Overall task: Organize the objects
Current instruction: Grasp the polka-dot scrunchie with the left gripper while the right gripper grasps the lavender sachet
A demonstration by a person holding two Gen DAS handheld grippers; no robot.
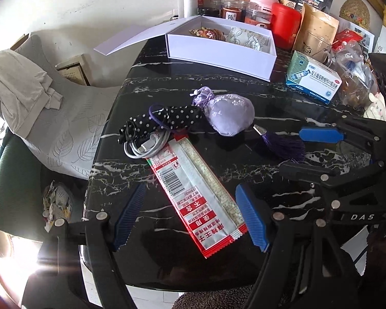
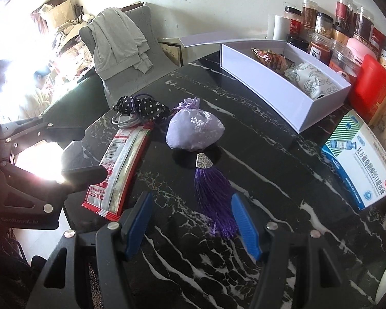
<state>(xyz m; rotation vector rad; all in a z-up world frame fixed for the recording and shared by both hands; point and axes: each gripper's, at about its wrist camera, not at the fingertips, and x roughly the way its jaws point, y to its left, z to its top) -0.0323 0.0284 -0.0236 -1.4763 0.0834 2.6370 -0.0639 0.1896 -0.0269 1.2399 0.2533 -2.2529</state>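
Note:
A red-and-white snack packet (image 1: 195, 195) lies on the black marble table (image 1: 244, 85), between the open fingers of my left gripper (image 1: 190, 216). A lilac sachet (image 1: 227, 114) with a purple tassel (image 2: 215, 198) lies beyond it; the tassel sits between the open fingers of my right gripper (image 2: 193, 219). A polka-dot fabric piece (image 1: 164, 119) and a white cable (image 1: 146, 146) lie at the packet's far end. An open white box (image 1: 218, 51) at the back holds a patterned pouch and a printed packet. The right gripper (image 1: 296, 159) shows at the right of the left wrist view.
A blue-and-white medicine box (image 1: 312, 81) sits at the right. Jars, a red canister (image 1: 285, 24) and bags crowd the back wall. A grey chair (image 1: 51, 118) draped with cloth stands left of the table. The table edge is near both grippers.

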